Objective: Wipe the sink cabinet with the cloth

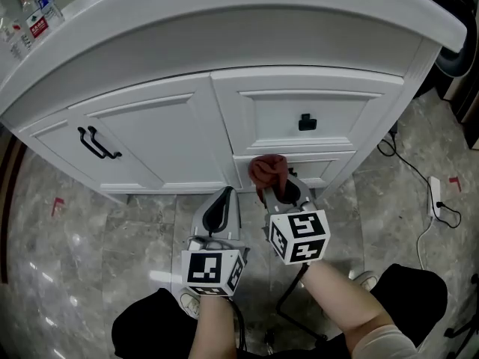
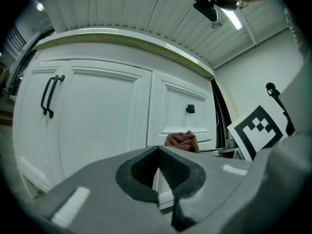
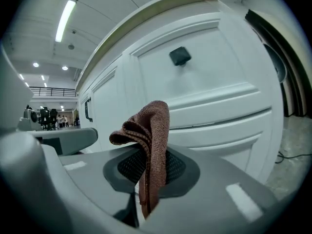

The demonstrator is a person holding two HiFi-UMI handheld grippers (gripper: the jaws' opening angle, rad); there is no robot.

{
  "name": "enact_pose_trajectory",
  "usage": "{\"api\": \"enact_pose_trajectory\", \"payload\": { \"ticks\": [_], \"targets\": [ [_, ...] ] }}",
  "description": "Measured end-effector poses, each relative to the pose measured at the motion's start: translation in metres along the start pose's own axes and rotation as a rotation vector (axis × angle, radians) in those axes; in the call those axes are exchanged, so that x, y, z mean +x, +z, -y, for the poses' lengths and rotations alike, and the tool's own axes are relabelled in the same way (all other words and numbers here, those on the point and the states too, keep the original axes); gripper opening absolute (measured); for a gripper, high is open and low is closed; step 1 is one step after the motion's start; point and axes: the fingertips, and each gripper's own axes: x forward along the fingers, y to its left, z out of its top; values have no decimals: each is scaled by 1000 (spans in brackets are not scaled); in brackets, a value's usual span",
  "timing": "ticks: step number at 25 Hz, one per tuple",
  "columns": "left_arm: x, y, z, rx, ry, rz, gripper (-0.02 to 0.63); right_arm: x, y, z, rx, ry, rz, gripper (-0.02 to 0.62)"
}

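— Looking down from above, where's the cloth?

— The brown cloth [image 1: 268, 170] is bunched just ahead of the right gripper [image 1: 275, 191], close against the lower drawer [image 1: 323, 166] of the white sink cabinet [image 1: 165, 133]. I can't tell whether it's touching. The left gripper [image 1: 222, 203] hangs just beside it, with only cabinet ahead of its jaws.

— And the left gripper view?

— Its jaws are pressed together with nothing between them. The cloth shows beyond them and off to their right, below the black knob [image 2: 190, 109].

— The right gripper view?

— The jaws are clamped on the cloth. A fold is pinched between them, a loose tuft stands above the jaws and flops left, and a short tail hangs down through the gap.

— How will it handle?

— I'd say it's soft, light and limp, a nubbly weave that should drag well on paint. It will fold over rather than push. It's best held low in the bunch, as it is here, so a fat wad stands ahead of the jaws and the hard tips stay off the cabinet.
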Motion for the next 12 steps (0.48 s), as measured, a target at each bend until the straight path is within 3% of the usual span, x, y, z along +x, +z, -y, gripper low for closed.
{"api": "enact_pose_trajectory", "payload": {
  "ticks": [6,12],
  "targets": [
    [-16,-7,-40,-44,56,-2,0,33,-14,-33,-37,43,-21,81],
    [-16,-12,-41,-46,48,-8,0,45,-19,-28,-51,43,-11,83]
  ]
}}
